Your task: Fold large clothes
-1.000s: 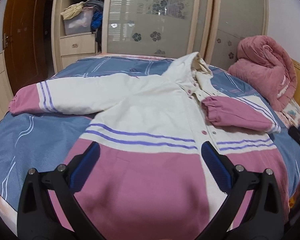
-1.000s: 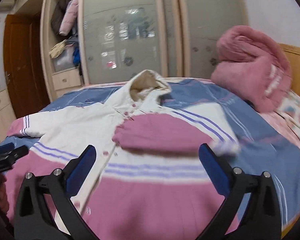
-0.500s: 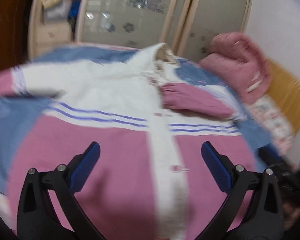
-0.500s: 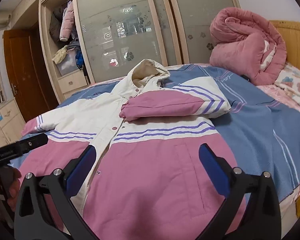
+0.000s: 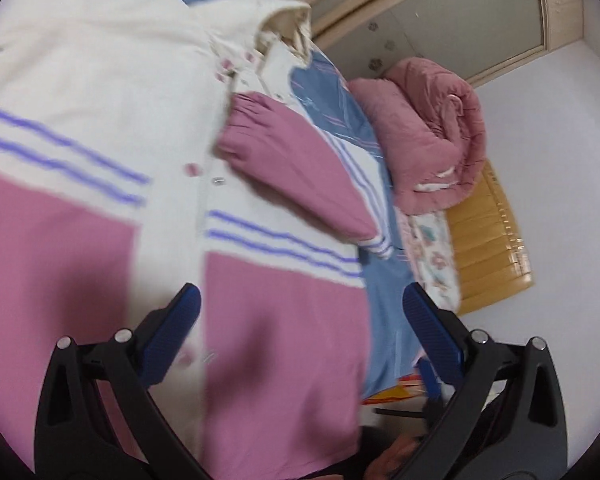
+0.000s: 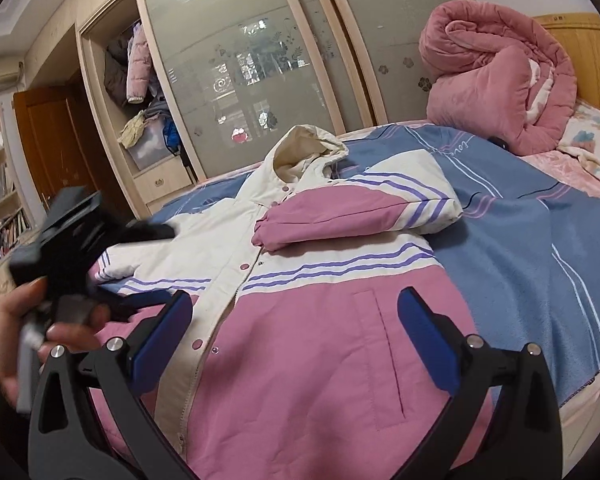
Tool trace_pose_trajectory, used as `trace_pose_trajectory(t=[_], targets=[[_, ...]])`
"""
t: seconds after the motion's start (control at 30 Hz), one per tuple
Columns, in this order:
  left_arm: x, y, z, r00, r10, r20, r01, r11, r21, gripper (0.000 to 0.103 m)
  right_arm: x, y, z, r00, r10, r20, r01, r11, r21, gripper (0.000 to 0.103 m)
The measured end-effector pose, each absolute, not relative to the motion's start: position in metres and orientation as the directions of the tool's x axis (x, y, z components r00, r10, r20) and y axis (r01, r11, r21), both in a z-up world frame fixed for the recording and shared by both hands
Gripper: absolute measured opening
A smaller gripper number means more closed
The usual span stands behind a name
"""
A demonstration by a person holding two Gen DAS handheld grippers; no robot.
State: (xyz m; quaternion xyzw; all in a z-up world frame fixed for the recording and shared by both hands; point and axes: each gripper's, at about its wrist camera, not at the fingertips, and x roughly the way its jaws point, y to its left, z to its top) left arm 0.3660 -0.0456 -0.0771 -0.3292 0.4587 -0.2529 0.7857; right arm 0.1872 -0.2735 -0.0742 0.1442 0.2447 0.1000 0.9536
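Note:
A pink and white hooded jacket with purple stripes lies front up on the bed; it also shows in the left wrist view. Its right sleeve is folded across the chest; the other sleeve lies stretched out to the left. My left gripper is open and empty, tilted above the jacket's lower front; it also shows in the right wrist view, held by a hand. My right gripper is open and empty above the pink hem.
The bed has a blue striped blanket. A rolled pink quilt lies by the wooden headboard. A wardrobe with sliding glass doors and open shelves stands behind the bed. A wooden door is at the left.
My left gripper has swung right and tilted, now over the jacket's right half. My right gripper has drawn closer over the hem. Both stay open.

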Motion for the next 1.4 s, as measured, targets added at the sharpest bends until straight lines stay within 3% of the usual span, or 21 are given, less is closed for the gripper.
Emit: trace_pose_trajectory(t=[0.13, 0.2, 0.43, 0.5, 0.53, 0.6, 0.7, 0.73, 0.83, 1.07, 1.17, 1.4], targets=[[0.416, -0.056, -0.089, 0.46, -0.703, -0.543, 0.046, 0.629, -0.776, 0.099, 0.185, -0.279, -0.073, 0.864, 0.267, -0.427, -0.118, 0.932, 0.344, 0.102], [0.435, -0.061, -0.095, 0.444, -0.703, -0.555, 0.03, 0.631, -0.775, 0.091, 0.186, -0.282, -0.074, 0.862, 0.268, -0.431, -0.112, 0.929, 0.354, 0.102], [0.493, -0.079, -0.125, 0.401, -0.681, -0.613, -0.066, 0.646, -0.761, 0.09, 0.188, -0.286, -0.076, 0.858, 0.263, -0.441, -0.104, 0.93, 0.353, 0.102], [0.504, -0.081, -0.137, 0.389, -0.698, -0.601, -0.116, 0.61, -0.784, 0.078, 0.188, -0.287, -0.077, 0.857, 0.262, -0.443, -0.102, 0.93, 0.354, 0.102], [0.51, -0.083, -0.142, 0.391, -0.692, -0.607, -0.132, 0.611, -0.781, 0.065, 0.189, -0.287, -0.077, 0.858, 0.259, -0.444, -0.098, 0.93, 0.354, 0.102], [0.516, -0.085, -0.149, 0.387, -0.681, -0.621, -0.146, 0.62, -0.771, 0.057, 0.19, -0.289, -0.078, 0.86, 0.252, -0.444, -0.088, 0.93, 0.356, 0.102], [0.526, -0.087, -0.158, 0.393, -0.677, -0.622, -0.167, 0.613, -0.772, 0.034, 0.193, -0.292, -0.08, 0.857, 0.247, -0.453, -0.078, 0.93, 0.359, 0.102], [0.528, -0.087, -0.158, 0.404, -0.673, -0.619, -0.162, 0.614, -0.773, 0.02, 0.193, -0.292, -0.081, 0.857, 0.245, -0.454, -0.076, 0.931, 0.358, 0.102], [0.529, -0.088, -0.152, 0.442, -0.657, -0.611, -0.124, 0.63, -0.767, 0.01, 0.193, -0.293, -0.082, 0.856, 0.24, -0.458, -0.074, 0.933, 0.351, 0.102], [0.527, -0.071, -0.095, 0.543, -0.593, -0.595, 0.006, 0.711, -0.703, 0.007, 0.195, -0.29, -0.082, 0.854, 0.239, -0.462, -0.068, 0.932, 0.356, 0.102], [0.525, -0.053, -0.058, 0.613, -0.512, -0.601, 0.076, 0.796, -0.601, 0.006, 0.196, -0.282, -0.083, 0.85, 0.245, -0.467, -0.081, 0.936, 0.343, 0.102], [0.531, 0.022, -0.015, 0.715, -0.328, -0.618, 0.027, 0.896, -0.444, 0.006, 0.201, -0.271, -0.084, 0.844, 0.254, -0.473, -0.099, 0.939, 0.328, 0.102]])
